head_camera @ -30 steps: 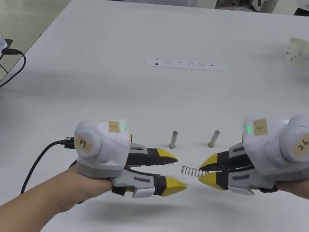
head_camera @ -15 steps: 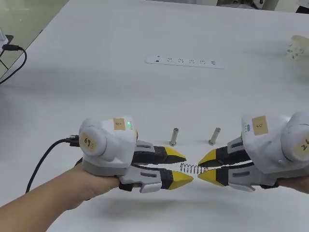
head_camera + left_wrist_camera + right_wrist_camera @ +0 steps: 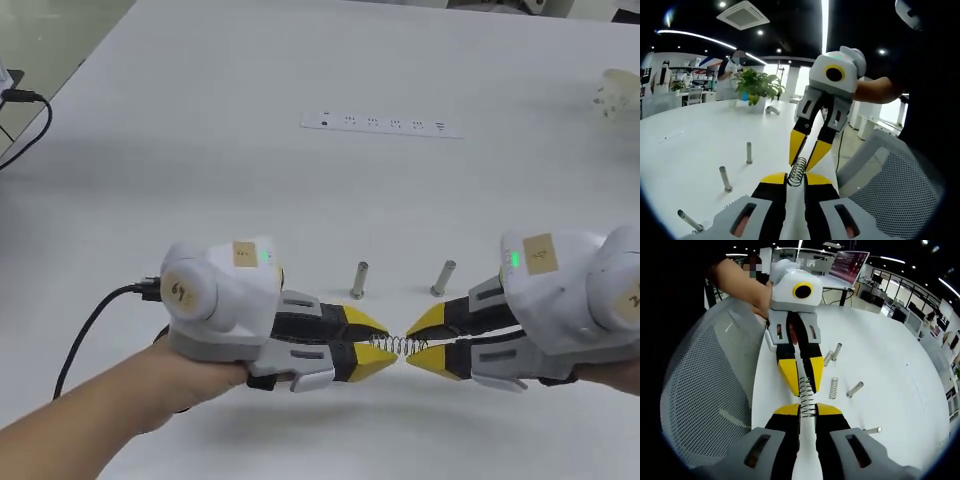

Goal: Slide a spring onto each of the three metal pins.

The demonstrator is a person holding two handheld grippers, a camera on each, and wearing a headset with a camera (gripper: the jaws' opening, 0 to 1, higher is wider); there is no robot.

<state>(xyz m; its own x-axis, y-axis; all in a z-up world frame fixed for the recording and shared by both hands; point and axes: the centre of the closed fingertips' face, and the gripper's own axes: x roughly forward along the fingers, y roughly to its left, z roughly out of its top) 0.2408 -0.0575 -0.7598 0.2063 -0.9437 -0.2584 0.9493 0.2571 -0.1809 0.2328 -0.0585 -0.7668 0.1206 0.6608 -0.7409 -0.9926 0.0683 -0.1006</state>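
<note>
Zero of three pins [image 3: 749, 152] loaded so far, all sitting bare on the worktop [image 3: 250, 200]. Left gripper [image 3: 796, 178] and right gripper [image 3: 807, 411] both have jaws clamped on one spring [image 3: 806, 390], midair between them.

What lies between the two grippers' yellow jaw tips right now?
A spring spans the gap, one end in the right gripper, the other between the jaws of the left gripper. The head view shows it; both gripper views confirm.
</note>
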